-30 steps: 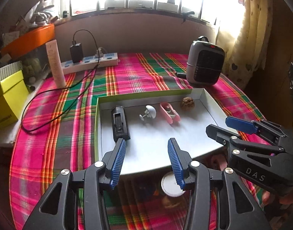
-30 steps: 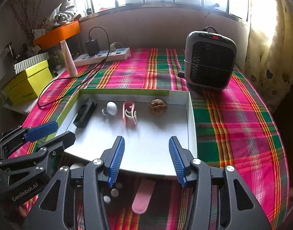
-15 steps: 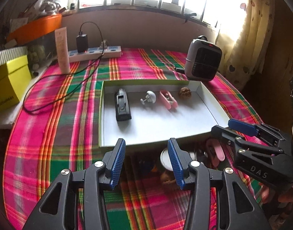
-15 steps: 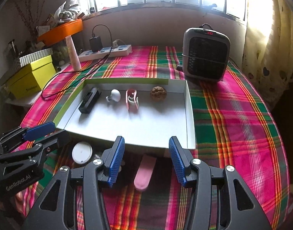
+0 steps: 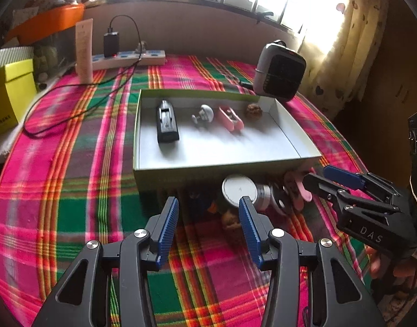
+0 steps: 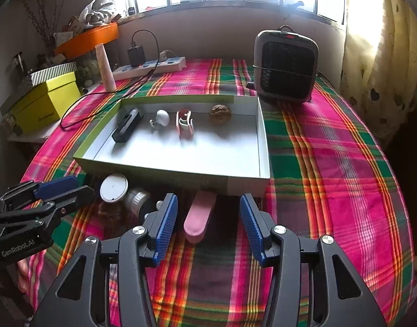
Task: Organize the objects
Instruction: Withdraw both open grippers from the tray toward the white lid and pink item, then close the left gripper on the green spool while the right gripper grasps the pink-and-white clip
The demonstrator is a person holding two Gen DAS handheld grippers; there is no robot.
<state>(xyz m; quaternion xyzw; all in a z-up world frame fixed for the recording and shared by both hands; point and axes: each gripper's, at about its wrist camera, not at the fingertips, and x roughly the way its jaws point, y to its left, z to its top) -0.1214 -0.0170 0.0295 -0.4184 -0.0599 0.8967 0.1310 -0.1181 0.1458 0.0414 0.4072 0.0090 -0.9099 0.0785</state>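
My left claw (image 5: 207,218) and right claw (image 6: 208,215) both hung spread and empty over the near edge of the plaid-covered surface (image 6: 331,163). Just beyond them lay a pink case (image 6: 199,216), a white round lid (image 6: 113,187) and a small jar (image 6: 136,199), against the near wall of a shallow box (image 6: 181,181). Inside, along its far side, sat a black charger (image 6: 126,125), white knob (image 6: 160,118), pink clip (image 6: 184,125) and walnut (image 6: 220,114). A heater (image 6: 286,65) stood near the far edge.
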